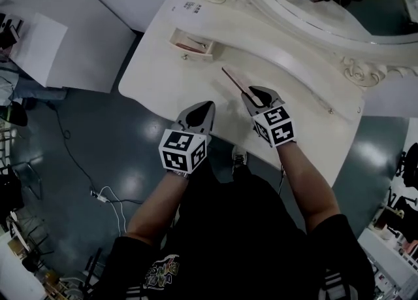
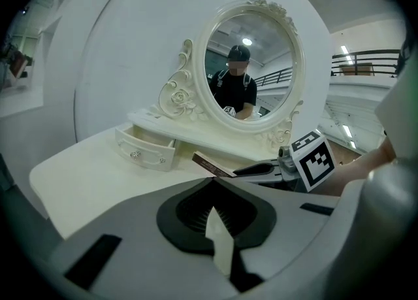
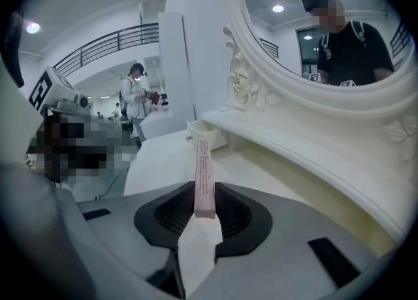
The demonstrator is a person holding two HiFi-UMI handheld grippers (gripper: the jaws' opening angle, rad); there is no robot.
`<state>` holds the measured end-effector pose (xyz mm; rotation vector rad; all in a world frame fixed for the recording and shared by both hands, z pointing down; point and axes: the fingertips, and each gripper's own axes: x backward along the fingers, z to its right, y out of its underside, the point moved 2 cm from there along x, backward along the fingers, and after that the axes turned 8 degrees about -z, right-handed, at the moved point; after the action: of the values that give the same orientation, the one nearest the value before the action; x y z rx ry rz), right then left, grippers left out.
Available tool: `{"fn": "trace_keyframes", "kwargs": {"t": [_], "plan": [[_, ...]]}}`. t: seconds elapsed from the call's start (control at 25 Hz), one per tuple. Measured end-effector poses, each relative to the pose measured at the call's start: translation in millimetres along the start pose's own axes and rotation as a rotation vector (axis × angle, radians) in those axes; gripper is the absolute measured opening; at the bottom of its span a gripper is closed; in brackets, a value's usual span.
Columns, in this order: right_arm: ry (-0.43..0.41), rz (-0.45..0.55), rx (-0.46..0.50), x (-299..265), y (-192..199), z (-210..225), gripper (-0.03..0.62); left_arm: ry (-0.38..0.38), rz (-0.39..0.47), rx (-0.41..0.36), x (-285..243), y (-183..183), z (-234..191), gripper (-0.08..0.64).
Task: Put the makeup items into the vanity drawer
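right tool point(image 3: 204, 194) clamps slim pink rectangular box point(image 3: 203, 161), its printed face seen only in right gripper view, left tool point(image 2: 212, 191) closed, empty, over glossy cream table point(image 1: 157, 76)

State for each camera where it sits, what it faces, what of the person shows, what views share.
Head view: on the head, steeply down at the vanity table; forearms, torso, left gripper, right gripper show.
Left gripper view: on the left gripper, toward the mirror; its shut, empty jaws show.
Right gripper view: on the right gripper, toward the open drawer; its jaws grip a pink stick.
Shared by all: drawer, stick.
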<state>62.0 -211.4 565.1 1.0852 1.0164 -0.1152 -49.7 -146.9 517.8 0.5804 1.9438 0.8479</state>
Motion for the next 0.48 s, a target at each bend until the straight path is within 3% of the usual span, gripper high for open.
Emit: {"fn": "trace_keyframes", "kwargs": {"t": [0.48], "plan": [[-0.003,0.127,0.062,25,-70,-29,0.107,-0.019,0.073,-0.049,29,-37,-5,0.000]]}}
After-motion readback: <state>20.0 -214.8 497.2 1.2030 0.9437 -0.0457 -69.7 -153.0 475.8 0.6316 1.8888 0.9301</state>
